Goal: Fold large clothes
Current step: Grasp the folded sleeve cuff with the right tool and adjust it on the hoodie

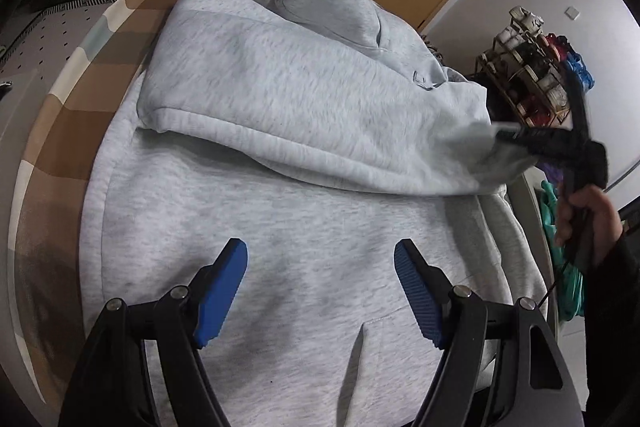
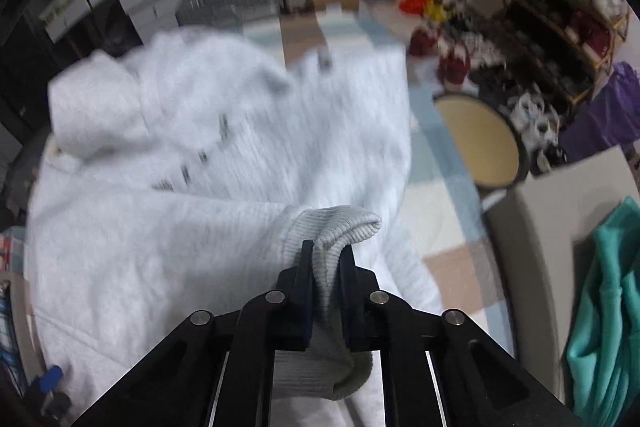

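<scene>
Hoodie (image 1: pixel 280 219) in pale grey lies spread on a checked cloth (image 1: pixel 72 115), one sleeve (image 1: pixel 304 123) drawn across its body. Right gripper (image 2: pixel 329 267) fingers pinch the ribbed cuff (image 2: pixel 340 227); left gripper (image 1: pixel 320 291) fingers hover wide apart above the hem, holding nothing.

One grey hoodie (image 1: pixel 304 155) is shown at frame centre. Two tools are counted: the left tool (image 1: pixel 320 291), lower centre, with two blue pads (image 1: pixel 222 301), and the right tool (image 2: pixel 328 263), lower centre. One hand (image 1: pixel 588 219) is seen at right. One teal garment (image 2: pixel 608 311) is shown lower right.
</scene>
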A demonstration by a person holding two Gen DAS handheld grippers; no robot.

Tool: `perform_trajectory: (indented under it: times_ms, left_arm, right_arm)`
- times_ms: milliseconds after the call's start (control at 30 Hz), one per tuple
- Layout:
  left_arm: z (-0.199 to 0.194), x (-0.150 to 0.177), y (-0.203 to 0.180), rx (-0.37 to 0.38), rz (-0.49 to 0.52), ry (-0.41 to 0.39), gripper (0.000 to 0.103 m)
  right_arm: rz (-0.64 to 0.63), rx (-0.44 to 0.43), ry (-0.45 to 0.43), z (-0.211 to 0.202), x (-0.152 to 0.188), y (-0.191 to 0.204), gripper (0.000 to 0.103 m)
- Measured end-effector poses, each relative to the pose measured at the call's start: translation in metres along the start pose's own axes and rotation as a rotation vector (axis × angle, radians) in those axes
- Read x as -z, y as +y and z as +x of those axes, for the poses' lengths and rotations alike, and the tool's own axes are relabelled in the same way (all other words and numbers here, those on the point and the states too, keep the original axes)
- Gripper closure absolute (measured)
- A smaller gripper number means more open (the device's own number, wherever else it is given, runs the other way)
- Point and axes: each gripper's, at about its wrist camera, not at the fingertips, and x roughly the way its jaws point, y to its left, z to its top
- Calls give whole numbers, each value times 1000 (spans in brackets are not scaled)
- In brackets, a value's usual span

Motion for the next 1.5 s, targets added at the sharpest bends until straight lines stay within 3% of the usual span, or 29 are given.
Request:
perform_trajectory:
  times_ms: [100,167,267,367,400,433,500,600,633,700,800,900,1033,1100,1133,1200,1233,1267,1333,1433,1500]
  left_arm:
    - [5,6,4,44,-51,26,31]
    - [15,10,4,57,-73,81,31]
    - [15,10,3,52,-76,80,31]
    - [4,7,3,20,-52,39,31]
    - [-1,5,5,22,-52,24,31]
    - [-3,3,8,30,-57,11,31]
    - [-13,0,15,46,-79,-22,31]
    - [-22,-4,35,57,-144,-48,31]
    - [-21,-7,39,59,-166,-54,31]
    - [-25,-10,54,41,-228,-80,31]
    - [-28,-12,69,14,-305,-119,31]
    - [-31,-13,75,7,-314,-131,31]
    - [-43,-14,78,-13,-322,-179,31]
    - [-51,-12,85,-24,-341,-211,31]
    - [-52,-13,88,-23,-348,-213,31]
    - [-56,-14,94,-4,-364,-217,31]
    - [-58,-16,96,7,-366,-218,31]
    - [-62,-18,97,15,-364,-230,31]
    - [-73,-23,96,-5,-334,-275,31]
    - [-93,-23,94,-60,-297,-377,31]
    - [-104,-21,97,-90,-296,-436,31]
  right_arm:
    - [-41,26,-150,-24,1,-3,93]
    - [-77,76,-119,-9,6,-5,92]
    - [-88,97,16,30,14,-8,87]
    - [-100,119,31,36,23,-10,67]
    - [-110,167,15,30,23,-10,41]
    - [-119,205,3,26,21,-9,24]
    - [-139,226,-80,8,14,-8,26]
    - [-130,137,-221,-35,4,3,24]
    - [-123,88,-245,-49,3,11,14]
    - [-125,20,-207,-59,-4,38,5]
    - [-225,-119,-138,-59,-3,99,6]
    - [-288,-217,-79,-42,2,157,6]
    - [-298,-326,90,6,27,220,8]
    - [-358,-251,147,30,42,238,9]
    - [-407,-182,171,43,52,245,4]
    - [-477,-154,81,37,61,250,7]
    - [-473,-163,109,38,60,249,7]
    - [-451,-175,144,37,55,245,12]
    - [-412,-183,160,26,41,244,62]
    - [-404,-294,135,0,28,259,59]
    - [-470,-377,114,-16,31,284,59]
